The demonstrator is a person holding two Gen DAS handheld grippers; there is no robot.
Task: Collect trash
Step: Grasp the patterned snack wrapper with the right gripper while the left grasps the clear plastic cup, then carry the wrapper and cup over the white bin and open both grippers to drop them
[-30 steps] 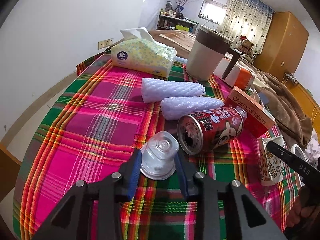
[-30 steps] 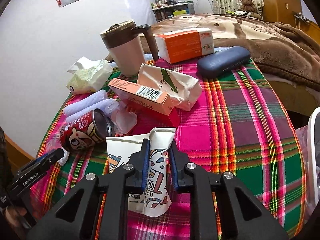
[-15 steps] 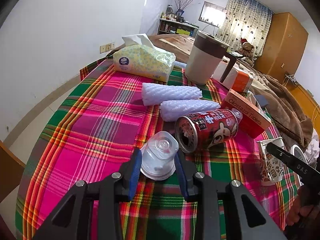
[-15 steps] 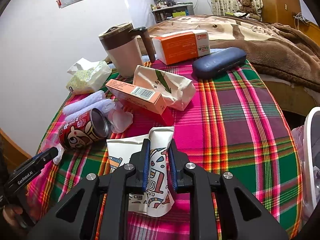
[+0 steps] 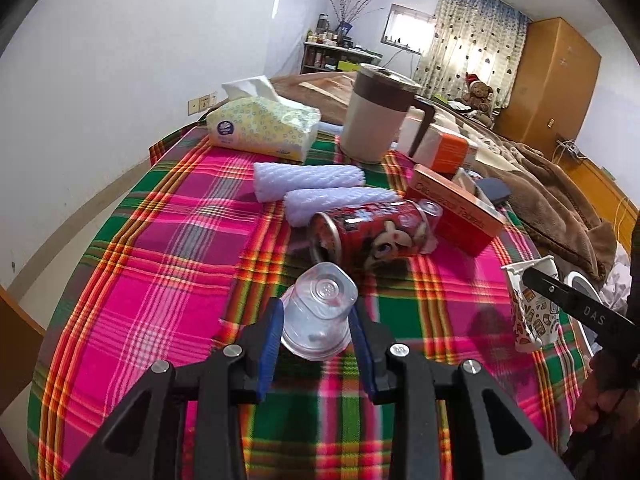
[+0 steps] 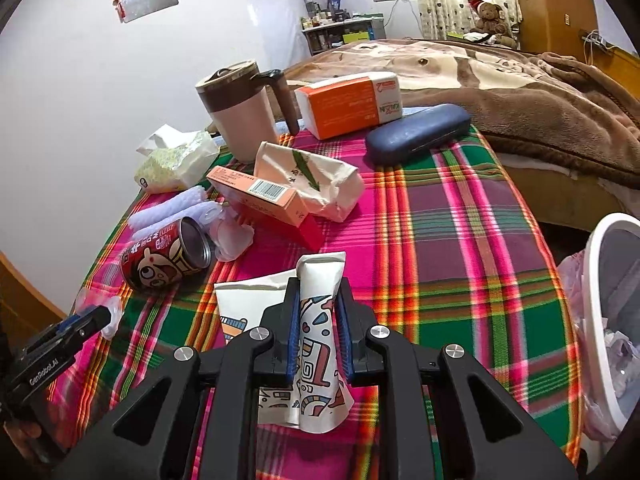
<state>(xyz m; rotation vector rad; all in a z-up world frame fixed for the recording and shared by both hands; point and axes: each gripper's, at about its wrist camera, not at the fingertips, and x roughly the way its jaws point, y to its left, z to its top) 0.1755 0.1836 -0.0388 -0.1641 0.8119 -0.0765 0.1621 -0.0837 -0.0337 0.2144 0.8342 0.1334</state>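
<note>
With the left gripper (image 5: 316, 322) clamped on a clear plastic cup (image 5: 318, 316) and the right gripper (image 6: 318, 334) pinching a flattened patterned paper cup (image 6: 316, 354) just above the plaid tablecloth (image 6: 460, 240), both are mid-pickup, so next carry them to the white-rimmed bin (image 6: 600, 320) at the table's right edge

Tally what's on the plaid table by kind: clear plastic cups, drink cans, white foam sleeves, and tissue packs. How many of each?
Clear plastic cups: 2
Drink cans: 1
Foam sleeves: 2
Tissue packs: 2
Total: 7
</note>
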